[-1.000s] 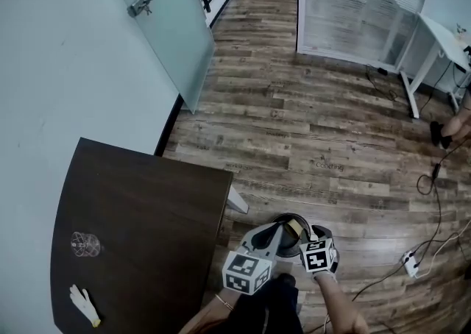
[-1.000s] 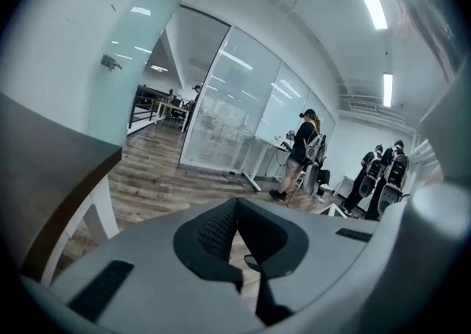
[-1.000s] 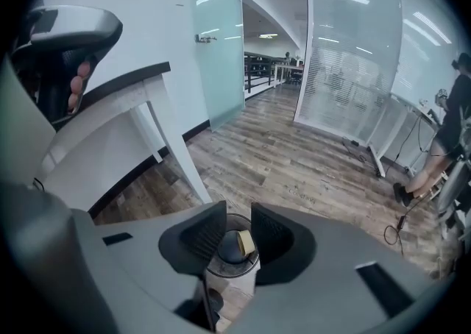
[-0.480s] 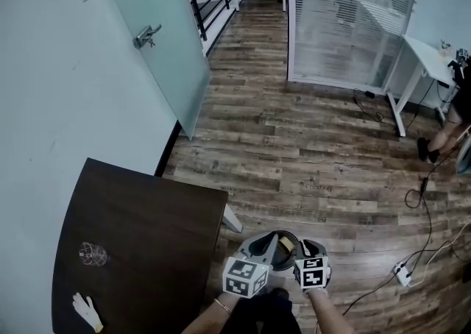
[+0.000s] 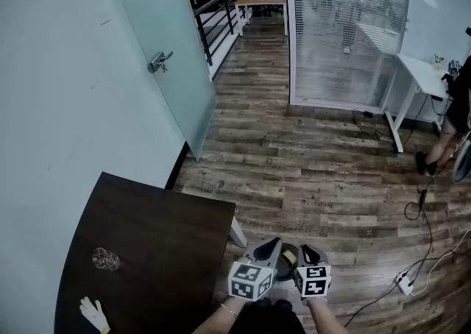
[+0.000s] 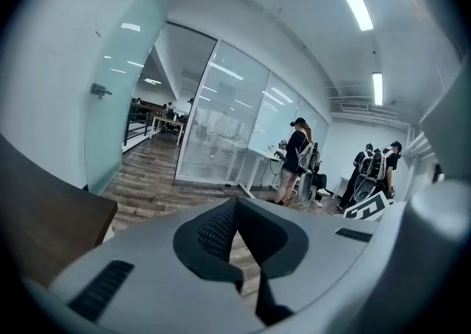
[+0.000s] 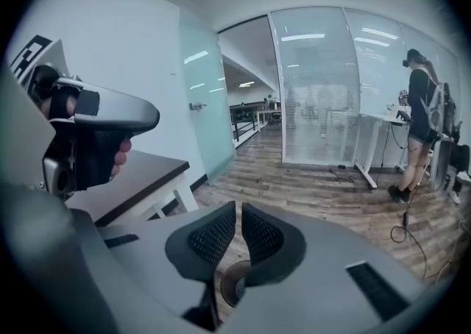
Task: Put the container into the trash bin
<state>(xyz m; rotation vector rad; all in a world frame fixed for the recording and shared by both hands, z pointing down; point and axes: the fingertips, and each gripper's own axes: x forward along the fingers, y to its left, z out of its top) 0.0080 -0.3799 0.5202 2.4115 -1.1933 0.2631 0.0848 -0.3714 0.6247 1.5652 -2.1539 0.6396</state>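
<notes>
**Both grippers empty above the bin.**
My left gripper (image 6: 235, 204) has its jaws together. The right gripper (image 7: 239, 209) is closing on nothing. The container (image 5: 288, 257) is, I judge, the pale shape inside the bin (image 5: 293, 246). I should draw both grippers straight up, clear of the rim. The grippers mask most of the bin's inside.

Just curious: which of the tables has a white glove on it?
The dark brown table at lower left; the glove lies at its near end. The white desk at right and far wooden table stand farther off.
</notes>
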